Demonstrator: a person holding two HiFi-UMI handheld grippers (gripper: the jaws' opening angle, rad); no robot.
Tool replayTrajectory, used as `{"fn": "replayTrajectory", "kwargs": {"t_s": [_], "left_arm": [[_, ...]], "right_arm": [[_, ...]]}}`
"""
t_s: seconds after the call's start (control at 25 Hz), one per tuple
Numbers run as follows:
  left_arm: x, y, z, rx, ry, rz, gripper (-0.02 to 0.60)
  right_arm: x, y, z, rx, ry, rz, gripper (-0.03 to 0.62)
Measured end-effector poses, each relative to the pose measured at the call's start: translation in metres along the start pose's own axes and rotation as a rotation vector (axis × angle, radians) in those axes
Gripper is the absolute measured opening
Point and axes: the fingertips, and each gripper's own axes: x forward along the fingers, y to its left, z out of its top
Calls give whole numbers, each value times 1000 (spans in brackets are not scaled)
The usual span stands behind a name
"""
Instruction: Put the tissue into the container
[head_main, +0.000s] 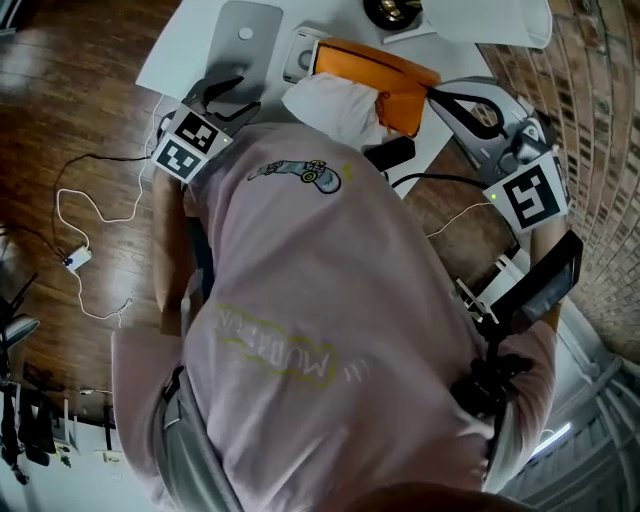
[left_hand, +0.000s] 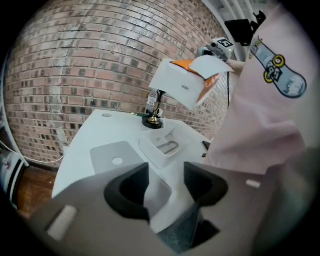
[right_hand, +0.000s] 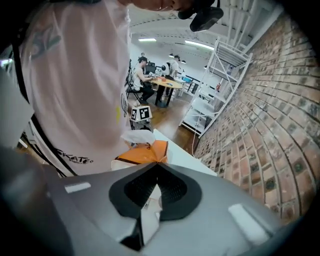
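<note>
Jaws on the right gripper (right_hand: 157, 166) are pinched together on the edge of the tissue pack (right_hand: 142, 152) (orange top, white sides), and the pack hangs in the air above the white worktop (left_hand: 95, 135), right in front of the person's pink shirt (head_main: 330, 300). A white tissue (right_hand: 134, 136) sticks up out of the pack's opening. In the head view it shows as a puffy wad beside the orange, approx over the worktop's near edge.

Over to the left gripper (left_hand: 165, 175): jaws moderately apart, nothing btwn them, pointing across the worktop w/ the pack up and to its right.

The container (left_hand: 152, 152) — a shallow white tray — sits on the worktop ahead of the left gripper, well below the pack and not touching it. Something small lies inside, can't tell what. A grey slab (left_hand: 112, 156) w/ a pale round mark lies just left of the container. A small gold ornament (left_hand: 153, 119) on a black base stands behind the container, near the brick wall (left_hand: 90, 65).

Head view again: a thin white cable (head_main: 85, 225) trails over the wooden floor (head_main: 60, 100) to the left of the person. So the tissue is up in the pack, held aloft — not in the container.
</note>
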Motion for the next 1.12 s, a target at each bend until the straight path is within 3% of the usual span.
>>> {"fn": "replayTrajectory", "kwargs": {"t_s": [0.16,0.28,0.44,0.52,0.64,0.68,0.8,0.88,0.96,1.12], "left_arm": [[2,2,2,-4,5,-2,222],[2,4,1,-9,17,-1,222],[7,7,7,-4,34,-4,222],[8,8,12,13,46,-12,222],[7,10,17,57,69,-30,222],[7,9,19,69,74,-35,222],[10,3,24,100,90,-47,222],[10,-4,30,134,100,-60,222],[9,-14,39,169,106,-75,222],[14,-36,48,212,117,-97,222]], "right_arm": [[40,2,-18,72,-35,-19,5],[87,11,-56,162,-17,-31,5],[163,46,-163,180,213,-29,5],[181,62,-204,153,292,-69,6],[180,59,-205,149,267,-194,27],[177,57,-202,159,256,-221,65],[161,49,-197,220,225,-285,92],[141,44,-196,333,187,-355,92],[115,43,-196,533,94,-449,91],[57,56,-205,1092,-302,-727,46]]}}
